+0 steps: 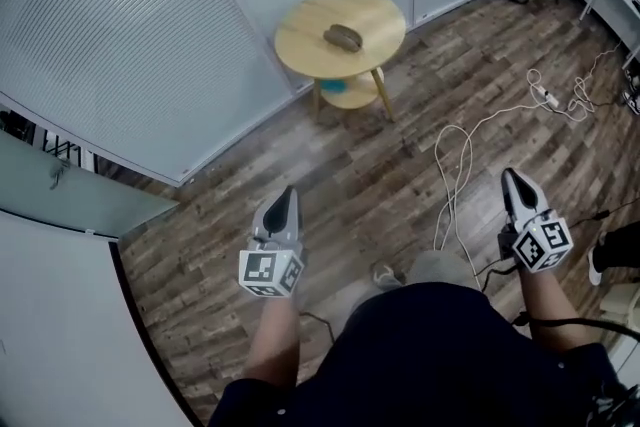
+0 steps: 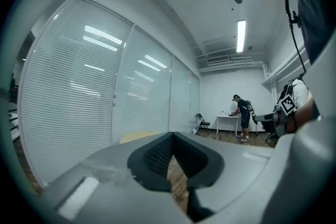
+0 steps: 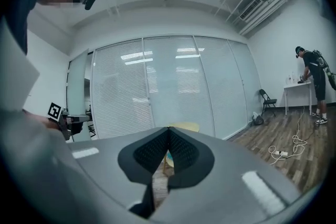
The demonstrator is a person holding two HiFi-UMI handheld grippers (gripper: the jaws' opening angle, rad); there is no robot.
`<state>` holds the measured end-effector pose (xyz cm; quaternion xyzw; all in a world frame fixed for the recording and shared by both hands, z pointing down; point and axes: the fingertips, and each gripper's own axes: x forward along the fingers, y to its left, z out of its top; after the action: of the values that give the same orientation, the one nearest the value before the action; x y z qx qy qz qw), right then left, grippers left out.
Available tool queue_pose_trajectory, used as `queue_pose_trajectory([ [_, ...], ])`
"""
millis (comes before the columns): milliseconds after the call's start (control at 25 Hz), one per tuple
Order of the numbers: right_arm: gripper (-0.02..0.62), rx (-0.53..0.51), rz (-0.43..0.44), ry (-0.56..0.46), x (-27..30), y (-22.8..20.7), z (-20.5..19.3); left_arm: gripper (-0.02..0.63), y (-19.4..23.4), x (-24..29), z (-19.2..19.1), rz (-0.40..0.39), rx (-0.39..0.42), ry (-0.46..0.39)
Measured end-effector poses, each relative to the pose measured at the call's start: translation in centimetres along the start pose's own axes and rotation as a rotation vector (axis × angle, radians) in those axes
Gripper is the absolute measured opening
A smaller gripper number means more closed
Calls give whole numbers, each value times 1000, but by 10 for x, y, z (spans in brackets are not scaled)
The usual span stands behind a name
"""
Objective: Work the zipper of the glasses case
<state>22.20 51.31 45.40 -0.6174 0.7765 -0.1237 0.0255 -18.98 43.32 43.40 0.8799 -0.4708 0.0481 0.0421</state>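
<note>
Standing on a wood-plank floor (image 1: 340,180), a person holds the left gripper (image 1: 285,200) and right gripper (image 1: 515,183) out ahead, both clenched tight on nothing. The brown glasses case (image 1: 343,37) lies near the middle of a round wooden table (image 1: 300,53) well ahead, so the zipper work looks not yet begun. The next move is probably to approach the table (a glass wall (image 1: 120,35) with blinds is just behind it). White cables (image 1: 455,165) loop across the floor on the right — the left side looks open.
</note>
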Motion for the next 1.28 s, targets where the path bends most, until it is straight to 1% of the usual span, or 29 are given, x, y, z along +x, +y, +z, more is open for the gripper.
queue_pose_trajectory([
  [80,6,9,-17,23,15,-2,-5,3,10,12,-9,-8,-20,32],
  [200,6,-6,-36,38,43,-6,-8,3,27,31,-17,-14,-20,61],
  [360,6,4,-27,51,98,-25,-14,3,53,77,-27,26,-46,78],
  [480,6,6,-38,48,144,-47,-4,3,60,116,-21,33,-65,88],
  [520,6,11,-50,36,160,-55,3,3,62,130,-15,29,-62,92],
  [600,6,22,-52,8,198,-68,20,3,72,159,-1,17,-29,100],
  [720,6,38,-11,-5,263,-80,36,3,96,208,26,31,32,90],
  [840,6,49,50,-2,318,-86,46,3,122,245,55,76,52,55],
  [920,6,38,100,2,347,-91,52,3,131,263,67,96,76,43],
  [1040,6,36,136,52,388,-106,49,3,151,283,66,140,103,57],
  [1160,6,65,150,123,424,-110,42,3,183,291,64,187,77,84],
  [1280,6,62,174,150,460,-102,37,3,218,306,63,212,72,102],
])
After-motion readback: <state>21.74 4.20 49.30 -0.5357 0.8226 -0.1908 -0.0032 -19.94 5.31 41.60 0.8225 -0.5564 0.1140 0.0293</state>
